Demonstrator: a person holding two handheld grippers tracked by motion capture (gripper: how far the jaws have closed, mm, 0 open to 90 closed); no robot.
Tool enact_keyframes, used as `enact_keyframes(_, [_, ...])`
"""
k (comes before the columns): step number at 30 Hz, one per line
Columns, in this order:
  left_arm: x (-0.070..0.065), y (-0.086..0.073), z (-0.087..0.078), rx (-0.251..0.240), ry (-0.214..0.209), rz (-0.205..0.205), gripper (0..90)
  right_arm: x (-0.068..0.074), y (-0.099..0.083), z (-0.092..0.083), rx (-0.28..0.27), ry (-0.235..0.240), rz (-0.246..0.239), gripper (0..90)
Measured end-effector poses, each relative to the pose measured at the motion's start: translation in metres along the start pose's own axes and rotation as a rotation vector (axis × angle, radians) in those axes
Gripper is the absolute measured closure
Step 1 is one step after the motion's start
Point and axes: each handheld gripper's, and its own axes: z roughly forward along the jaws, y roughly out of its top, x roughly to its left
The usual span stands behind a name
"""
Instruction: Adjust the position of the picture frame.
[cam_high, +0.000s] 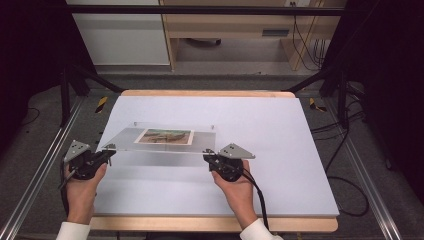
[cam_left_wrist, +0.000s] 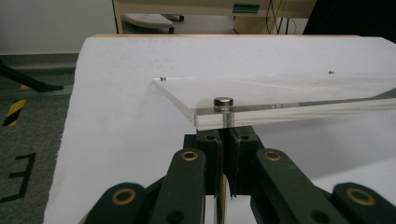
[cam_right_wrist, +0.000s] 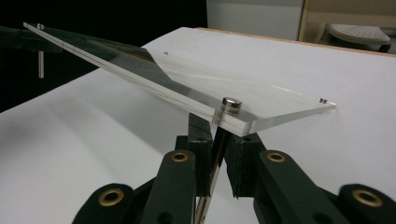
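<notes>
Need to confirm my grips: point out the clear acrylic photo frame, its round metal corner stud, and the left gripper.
clear acrylic photo frame (cam_high: 200, 145), high view, bare near edge
round metal corner stud (cam_left_wrist: 223, 101), left gripper view, top cap
left gripper (cam_high: 107, 150), high view, between fingertips

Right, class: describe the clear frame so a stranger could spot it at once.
Find the white table. Above its near half, the left gripper and right gripper hold a see-through frame by its legs. It alone is transparent, with a small picture inside.

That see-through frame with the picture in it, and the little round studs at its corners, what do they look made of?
The frame looks like clear acrylic, perhaps glass: transparent, glossy, with polished layered edges. The studs look like bright metal, shiny and silver. The picture seems printed paper.
</notes>
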Motion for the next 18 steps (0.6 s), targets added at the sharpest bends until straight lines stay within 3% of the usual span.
enact_keyframes(12, [-0.023, 0.013, -0.003, -0.037, -0.009, 0.008, 84.5, -0.013, 0.010, -0.021, -0.024, 0.007, 0.011, 81.2])
enact_keyframes(18, [-0.044, 0.022, 0.005, -0.055, -0.018, 0.027, 84.5, -0.028, 0.012, -0.035, -0.034, -0.011, 0.011, 81.2])
